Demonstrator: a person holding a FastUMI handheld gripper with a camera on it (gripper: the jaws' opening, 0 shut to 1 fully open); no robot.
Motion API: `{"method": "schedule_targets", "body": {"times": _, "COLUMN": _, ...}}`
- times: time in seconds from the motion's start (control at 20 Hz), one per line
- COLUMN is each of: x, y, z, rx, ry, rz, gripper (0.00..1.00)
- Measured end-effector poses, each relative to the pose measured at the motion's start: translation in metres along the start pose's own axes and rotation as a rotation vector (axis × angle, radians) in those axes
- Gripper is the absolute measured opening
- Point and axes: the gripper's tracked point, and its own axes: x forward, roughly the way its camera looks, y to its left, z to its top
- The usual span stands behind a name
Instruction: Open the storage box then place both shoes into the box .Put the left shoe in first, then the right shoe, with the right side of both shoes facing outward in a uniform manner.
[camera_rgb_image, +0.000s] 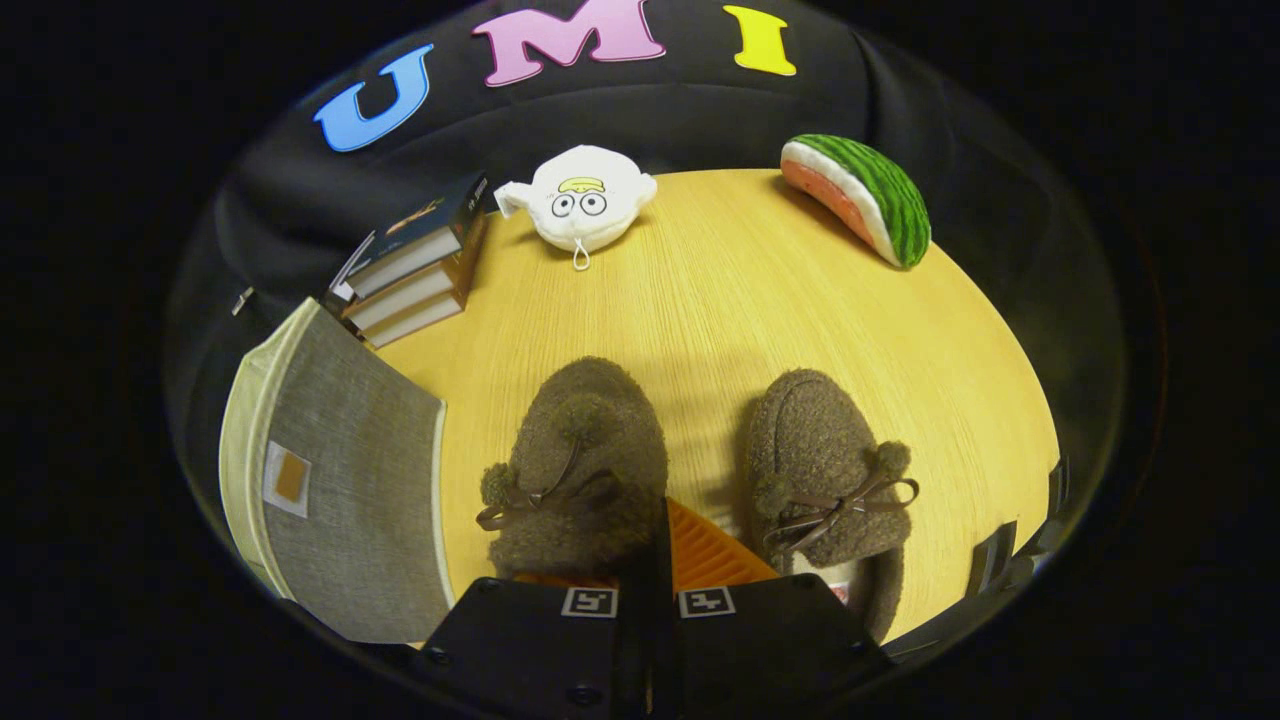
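Note:
Two brown fuzzy shoes with bows and pom-poms lie side by side on the wooden table (720, 300), toes pointing away from me. One shoe (585, 450) is nearer the box, the other shoe (830, 470) lies to its right. The grey fabric storage box (340, 480) with cream trim stands left of the shoes, its lid down. My gripper (660, 515) is shut, its fingers pressed together over the gap between the two shoes, close to the inner edge of the shoe nearer the box. I see nothing held between the fingers.
A stack of books (415, 270) stands behind the box. A white plush toy (582, 200) lies at the table's far edge, and a plush watermelon slice (860, 195) at the far right. Bare table stretches beyond the shoes.

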Motion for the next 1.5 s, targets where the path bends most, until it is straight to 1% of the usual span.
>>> {"method": "schedule_targets", "body": {"times": 0.15, "x": -0.036, "y": 0.018, "z": 0.028, "rx": 0.058, "ry": -0.037, "rz": 0.028, "gripper": 0.08}}
{"method": "schedule_targets", "body": {"times": 0.25, "x": -0.06, "y": 0.035, "z": 0.048, "rx": 0.073, "ry": -0.065, "rz": 0.046, "gripper": 0.07}}
{"method": "schedule_targets", "body": {"times": 0.4, "x": -0.095, "y": 0.075, "z": 0.075, "rx": 0.079, "ry": -0.095, "rz": 0.113, "gripper": 0.07}}
{"method": "schedule_targets", "body": {"times": 0.55, "x": -0.115, "y": 0.122, "z": 0.085, "rx": 0.106, "ry": -0.077, "rz": 0.177, "gripper": 0.07}}
{"method": "schedule_targets", "body": {"times": 0.7, "x": -0.124, "y": 0.168, "z": 0.081, "rx": 0.111, "ry": -0.051, "rz": 0.203, "gripper": 0.08}}
{"method": "schedule_targets", "body": {"times": 0.85, "x": -0.118, "y": 0.207, "z": 0.065, "rx": 0.082, "ry": -0.002, "rz": 0.205, "gripper": 0.08}}
{"method": "schedule_targets", "body": {"times": 1.0, "x": -0.099, "y": 0.235, "z": 0.046, "rx": 0.034, "ry": 0.041, "rz": 0.182, "gripper": 0.08}}
{"method": "schedule_targets", "body": {"times": 1.2, "x": -0.07, "y": 0.258, "z": 0.015, "rx": -0.014, "ry": 0.104, "rz": 0.145, "gripper": 0.08}}
{"method": "schedule_targets", "body": {"times": 1.35, "x": -0.054, "y": 0.263, "z": 0.003, "rx": -0.033, "ry": 0.109, "rz": 0.11, "gripper": 0.08}}
{"method": "schedule_targets", "body": {"times": 1.5, "x": -0.043, "y": 0.274, "z": -0.004, "rx": -0.023, "ry": 0.121, "rz": 0.108, "gripper": 0.08}}
